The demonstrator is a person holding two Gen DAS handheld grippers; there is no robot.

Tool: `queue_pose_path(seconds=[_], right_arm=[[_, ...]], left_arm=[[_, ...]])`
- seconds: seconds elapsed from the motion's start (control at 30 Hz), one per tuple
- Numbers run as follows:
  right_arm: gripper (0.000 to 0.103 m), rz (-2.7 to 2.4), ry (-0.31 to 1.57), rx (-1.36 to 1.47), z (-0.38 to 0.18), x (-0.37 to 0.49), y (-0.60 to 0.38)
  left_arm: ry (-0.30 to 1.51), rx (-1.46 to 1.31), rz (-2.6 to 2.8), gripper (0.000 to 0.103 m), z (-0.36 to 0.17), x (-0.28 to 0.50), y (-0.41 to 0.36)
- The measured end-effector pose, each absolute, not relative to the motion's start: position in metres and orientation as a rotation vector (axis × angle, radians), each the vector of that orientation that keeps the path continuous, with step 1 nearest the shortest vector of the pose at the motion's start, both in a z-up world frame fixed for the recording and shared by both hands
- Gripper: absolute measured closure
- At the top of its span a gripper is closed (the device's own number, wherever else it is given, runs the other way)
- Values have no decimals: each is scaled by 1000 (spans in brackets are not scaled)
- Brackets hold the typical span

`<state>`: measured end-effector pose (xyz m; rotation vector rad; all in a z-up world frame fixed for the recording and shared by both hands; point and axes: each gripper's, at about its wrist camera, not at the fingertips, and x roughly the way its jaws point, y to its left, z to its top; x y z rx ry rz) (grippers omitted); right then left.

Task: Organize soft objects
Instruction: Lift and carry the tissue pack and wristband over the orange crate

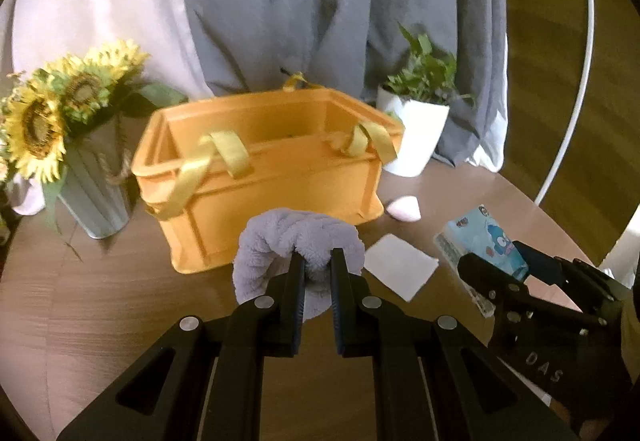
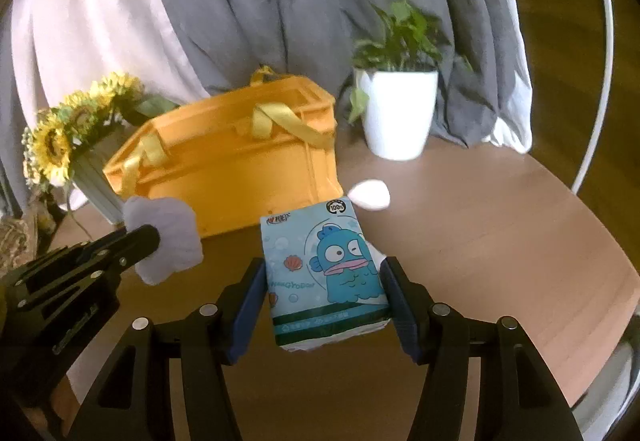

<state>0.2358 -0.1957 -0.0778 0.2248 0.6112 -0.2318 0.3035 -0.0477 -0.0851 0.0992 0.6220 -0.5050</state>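
My left gripper [image 1: 317, 257] is shut on a fluffy lavender-grey towel [image 1: 280, 241], held above the table just in front of the orange storage box [image 1: 264, 177]. The towel also shows in the right wrist view [image 2: 168, 237]. My right gripper [image 2: 326, 273] is shut on a blue tissue pack [image 2: 324, 269] with a cartoon fish, held in front of the box [image 2: 240, 169]. The pack shows at right in the left wrist view [image 1: 480, 241]. The box is open, with yellow ribbon handles [image 1: 224, 157].
A pink-white teardrop sponge [image 1: 404, 209] and a white square cloth [image 1: 400, 271] lie on the round wooden table [image 2: 500, 233]. A sunflower vase [image 1: 92, 193] stands left of the box, a white potted plant [image 1: 416, 133] right. Grey and white curtains hang behind.
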Motion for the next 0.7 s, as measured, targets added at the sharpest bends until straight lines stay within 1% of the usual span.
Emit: queue_pose_path(seconds=[0.7], right_arm=[[44, -11, 460, 153, -7, 284, -215]], left_arm=[[489, 2, -290, 90, -21, 312, -48]])
